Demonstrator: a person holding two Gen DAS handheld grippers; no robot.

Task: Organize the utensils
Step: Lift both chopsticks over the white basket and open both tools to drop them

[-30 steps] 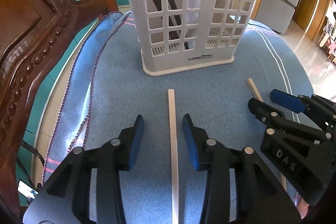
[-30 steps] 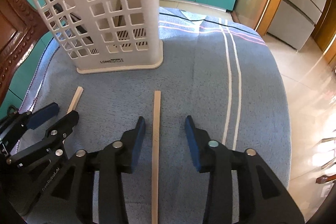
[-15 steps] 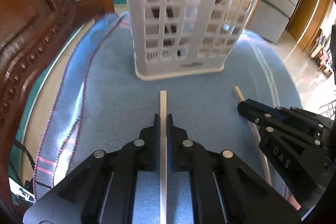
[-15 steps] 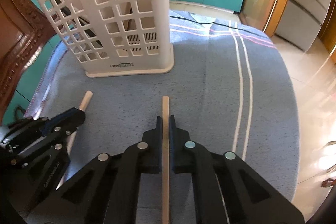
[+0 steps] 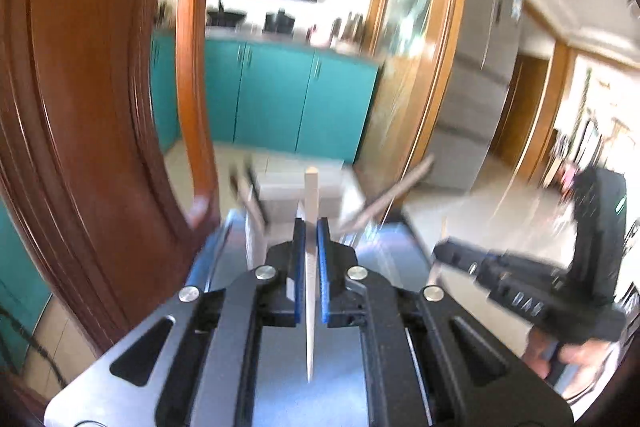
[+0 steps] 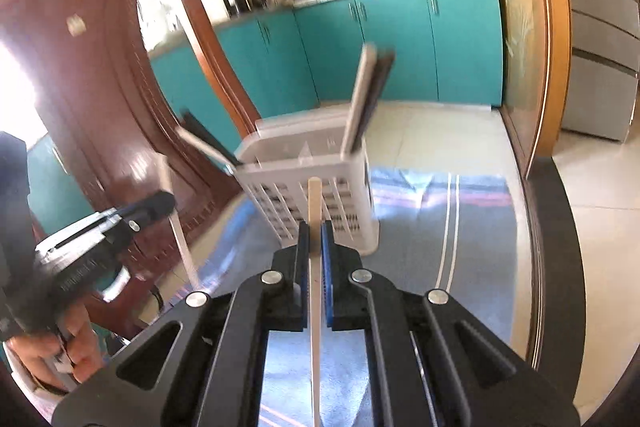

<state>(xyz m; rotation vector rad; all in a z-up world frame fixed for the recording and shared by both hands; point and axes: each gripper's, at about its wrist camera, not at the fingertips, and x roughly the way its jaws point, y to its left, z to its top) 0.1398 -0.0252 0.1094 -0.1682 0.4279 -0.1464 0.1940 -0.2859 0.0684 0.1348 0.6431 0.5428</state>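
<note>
**A:** So which step is this? Looks like the carry to me. Each claw has a chopstick and both are up off the surface, with the rack (image 6: 316, 183) dead ahead in the right wrist view.

**B:** Yeah, pickup's done, drop-in isn't. Left claw (image 5: 311, 227) is clenched on a pale stick (image 5: 310, 259), pinched mid-length with its tip poking out past the pads. Right claw (image 6: 315, 229) is clamped the same way on a wooden stick (image 6: 315, 227). Both sets of jaws have only just closed, with the sticks between them.

**A:** And the rack already has stuff in it?

**B:** A few sticks leaning out the top, one pair standing at the right corner (image 6: 366, 99), another slanting off to the left. It sits on the blue cloth (image 6: 460, 227).

**A:** Next move then?

**B:** My guess: get each tip over an open slot, tilt the stick more upright, lower it in, then let go. The frames are blurry, so I can't tell which slot is free. The two claws are close together, so going one at a time is probably safer.
</note>
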